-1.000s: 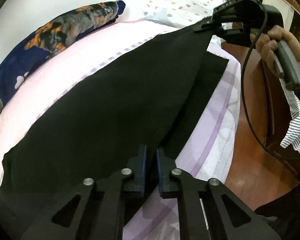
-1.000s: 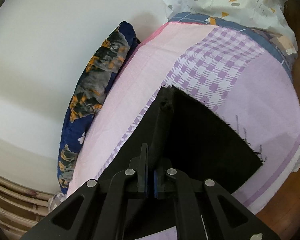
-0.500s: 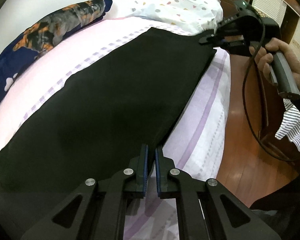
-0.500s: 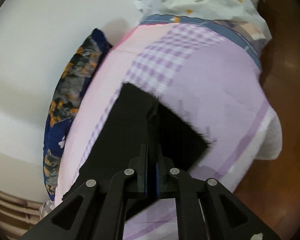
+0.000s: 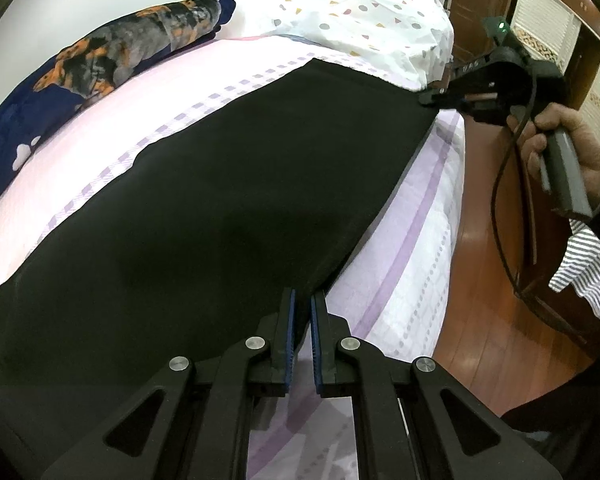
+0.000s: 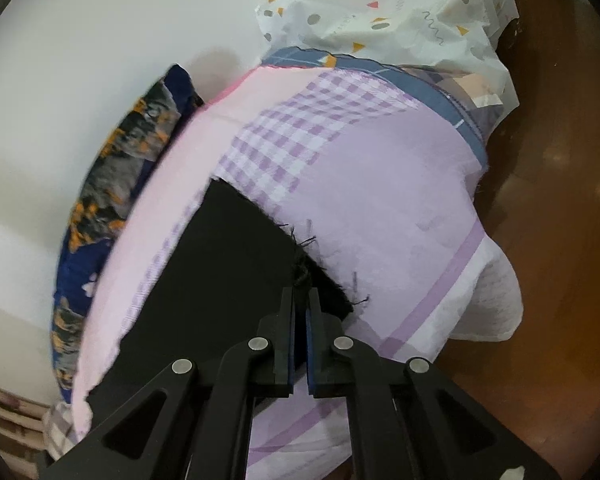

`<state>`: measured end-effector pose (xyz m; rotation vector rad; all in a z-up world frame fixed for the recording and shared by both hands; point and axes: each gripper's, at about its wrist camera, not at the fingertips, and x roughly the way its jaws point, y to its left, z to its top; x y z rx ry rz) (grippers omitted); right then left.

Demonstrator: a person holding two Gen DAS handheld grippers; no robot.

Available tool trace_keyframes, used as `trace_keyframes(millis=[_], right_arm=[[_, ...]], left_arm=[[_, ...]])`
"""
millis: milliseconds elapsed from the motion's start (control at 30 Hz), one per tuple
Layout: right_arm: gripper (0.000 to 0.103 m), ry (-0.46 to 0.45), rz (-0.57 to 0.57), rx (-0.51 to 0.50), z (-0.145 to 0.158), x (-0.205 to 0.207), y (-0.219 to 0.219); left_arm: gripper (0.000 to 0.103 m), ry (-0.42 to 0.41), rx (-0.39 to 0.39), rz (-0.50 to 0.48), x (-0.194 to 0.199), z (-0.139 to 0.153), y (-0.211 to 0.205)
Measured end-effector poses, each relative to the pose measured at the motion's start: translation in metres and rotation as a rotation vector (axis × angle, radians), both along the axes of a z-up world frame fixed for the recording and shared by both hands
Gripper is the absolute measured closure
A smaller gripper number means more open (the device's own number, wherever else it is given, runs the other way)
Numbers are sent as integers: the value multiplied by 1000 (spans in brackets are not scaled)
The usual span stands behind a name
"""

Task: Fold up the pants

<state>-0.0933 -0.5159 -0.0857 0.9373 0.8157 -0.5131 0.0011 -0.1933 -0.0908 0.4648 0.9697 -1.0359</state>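
Pants (image 5: 228, 200) flat on bed (image 5: 420, 248), pillow (image 5: 364, 20) prob. behind.

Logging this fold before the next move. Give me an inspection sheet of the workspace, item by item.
Surface: bed with pink and lilac striped sheet, checked panel toward the far end.
Job's things: black pants spread flat along the bed, frayed threads at the far edge.
Clutter: white dotted pillow at the far end; dark patterned bolster along the wall; striped cloth at the right edge.
Grippers: left gripper shut on the near pants edge; right gripper shut on the far corner, held in a hand.
Cables: black cable hanging from the right gripper.
Surroundings: white wall, wooden floor, wooden doors.
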Motion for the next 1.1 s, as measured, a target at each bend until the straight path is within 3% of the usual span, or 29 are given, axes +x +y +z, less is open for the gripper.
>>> trace_keyframes(millis=[100, 167, 200, 433, 633, 767, 933, 1100], right_arm=[[93, 13, -27, -3, -3, -3, -2], [75, 46, -44, -32, 0, -6, -3], [71, 66, -54, -51, 2, -8, -4], [70, 48, -33, -130, 32, -6, -1], [70, 1, 237, -161, 52, 59, 63], [70, -25, 472, -157, 55, 116, 128], [70, -48, 709, -131, 57, 178, 202], [70, -68, 945, -77, 54, 228, 281]], left_arm=[[88, 49, -22, 29, 6, 1, 3], [80, 97, -48, 53, 10, 2, 6], [77, 117, -63, 65, 13, 3, 8], [70, 111, -199, 185, 34, 29, 38], [69, -14, -226, 497, 75, 45, 110], [68, -111, -168, 669, 95, 45, 164], [67, -166, -109, 794, 107, 32, 213], [67, -153, -88, 853, 115, 16, 241]])
